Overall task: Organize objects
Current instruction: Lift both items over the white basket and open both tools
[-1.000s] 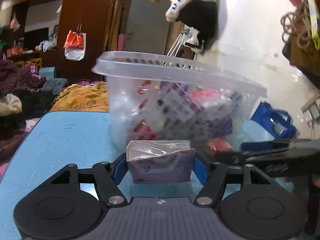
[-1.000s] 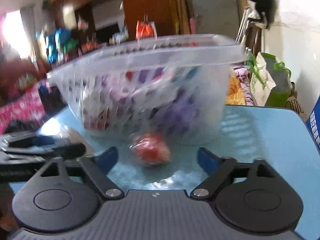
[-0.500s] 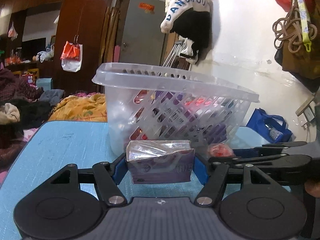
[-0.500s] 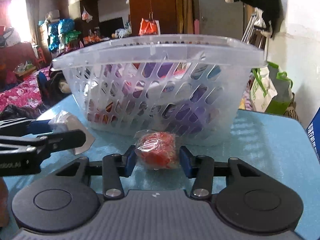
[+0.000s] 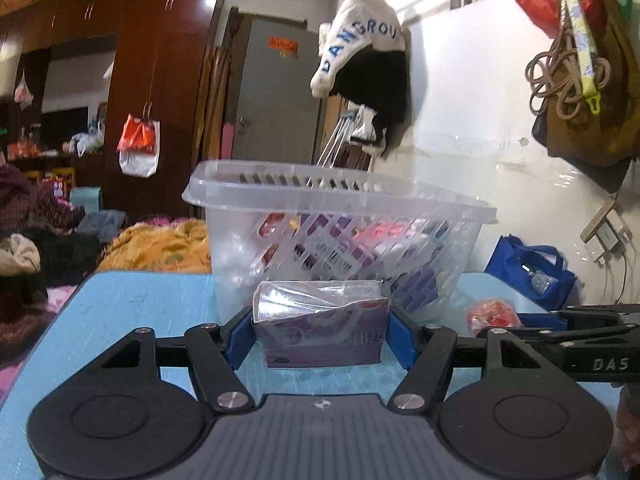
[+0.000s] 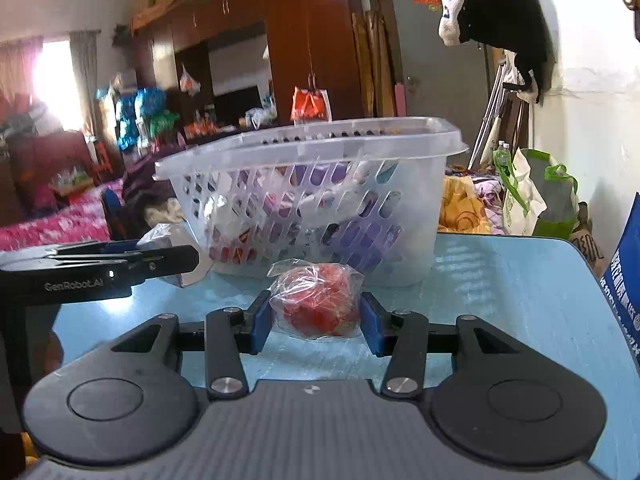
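Observation:
My left gripper [image 5: 320, 334] is shut on a purple carton with a silver top [image 5: 322, 326], held just in front of the clear plastic basket [image 5: 336, 208]. My right gripper [image 6: 316, 320] is shut on a red object wrapped in clear plastic [image 6: 318, 304], also in front of the basket [image 6: 312, 152]. The basket stands on the blue table [image 5: 120, 304] and holds several purple and red packets. The red bundle [image 5: 494, 316] and the right gripper show at the right of the left wrist view; the left gripper [image 6: 120, 264] shows at the left of the right wrist view.
A blue bag [image 5: 532, 272] stands past the table's right edge by the white wall. Green and white bags [image 6: 532, 196] stand behind the table. Beds with clothes [image 5: 160, 240] lie beyond the far edge. A wooden wardrobe [image 5: 160, 80] fills the background.
My right gripper closed on the red wrapped object, which lay loose between open fingers a second ago. Both grippers have risen and drawn back a little from the basket, each with its object.

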Available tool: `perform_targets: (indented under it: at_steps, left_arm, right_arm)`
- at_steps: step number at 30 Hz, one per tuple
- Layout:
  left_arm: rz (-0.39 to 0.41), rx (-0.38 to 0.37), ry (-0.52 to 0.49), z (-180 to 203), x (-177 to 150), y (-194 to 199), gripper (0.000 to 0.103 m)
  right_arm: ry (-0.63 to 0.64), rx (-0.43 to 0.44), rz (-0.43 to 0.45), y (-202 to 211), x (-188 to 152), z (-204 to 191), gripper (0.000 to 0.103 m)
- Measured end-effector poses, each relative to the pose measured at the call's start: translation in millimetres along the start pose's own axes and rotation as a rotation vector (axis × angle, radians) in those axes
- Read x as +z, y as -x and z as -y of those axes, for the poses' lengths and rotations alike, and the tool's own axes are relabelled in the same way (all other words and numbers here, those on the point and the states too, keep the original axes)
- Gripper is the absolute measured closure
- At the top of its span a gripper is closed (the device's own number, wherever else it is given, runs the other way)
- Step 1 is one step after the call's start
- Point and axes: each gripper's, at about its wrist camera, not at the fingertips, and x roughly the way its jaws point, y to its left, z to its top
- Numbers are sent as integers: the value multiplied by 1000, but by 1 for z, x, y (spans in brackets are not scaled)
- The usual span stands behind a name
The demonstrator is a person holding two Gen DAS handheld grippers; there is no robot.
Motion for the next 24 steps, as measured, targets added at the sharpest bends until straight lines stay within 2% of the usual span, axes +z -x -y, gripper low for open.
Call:
perform_targets:
  at_steps: [9,17,20,24]
  left_arm:
    - [111,-16,-55,9,-2,19,32]
    - [140,-38,-36,4,2,27,32]
    - [144,-62,-45,9,12,33,32]
    - [180,-66,-59,18,54,38,32]
  right_arm:
    - [14,-6,48,9,5,-4,53]
    - [11,7,77,13,6,-5,53]
    - [22,-5,131,25,12,-8,53]
    - [61,-3,209,34,45,-14,53]
